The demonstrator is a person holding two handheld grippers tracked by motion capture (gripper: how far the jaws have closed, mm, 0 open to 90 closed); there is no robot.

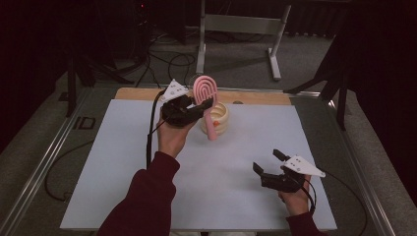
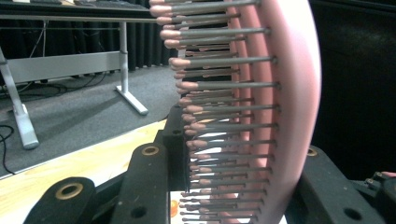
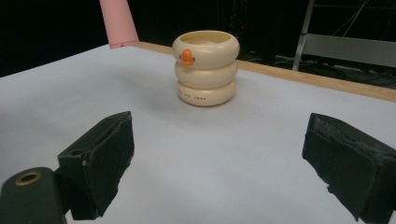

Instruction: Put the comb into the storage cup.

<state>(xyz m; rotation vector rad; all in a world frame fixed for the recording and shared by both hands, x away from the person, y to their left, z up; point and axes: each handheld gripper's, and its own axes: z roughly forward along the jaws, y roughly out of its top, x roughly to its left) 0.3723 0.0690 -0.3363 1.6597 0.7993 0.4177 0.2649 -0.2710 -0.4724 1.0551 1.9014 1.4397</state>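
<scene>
Left gripper (image 1: 199, 104) clamped pink hairbrush (image 1: 204, 93) aloft, handle apparently hanging beside cream duck-faced cup (image 1: 218, 117) near table (image 1: 98, 162) far edge. Right gripper (image 1: 268, 161) low, 2 jaws apart, empty.

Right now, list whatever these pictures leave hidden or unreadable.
- Pink hairbrush: in the left gripper view its handle runs off the bottom edge, between the jaws.
- Cream cup: its inside is hidden by its own rim in the right gripper view; the lettering near its base is too small.
- Left gripper: the brush partly covers its jaws in the high view.
</scene>
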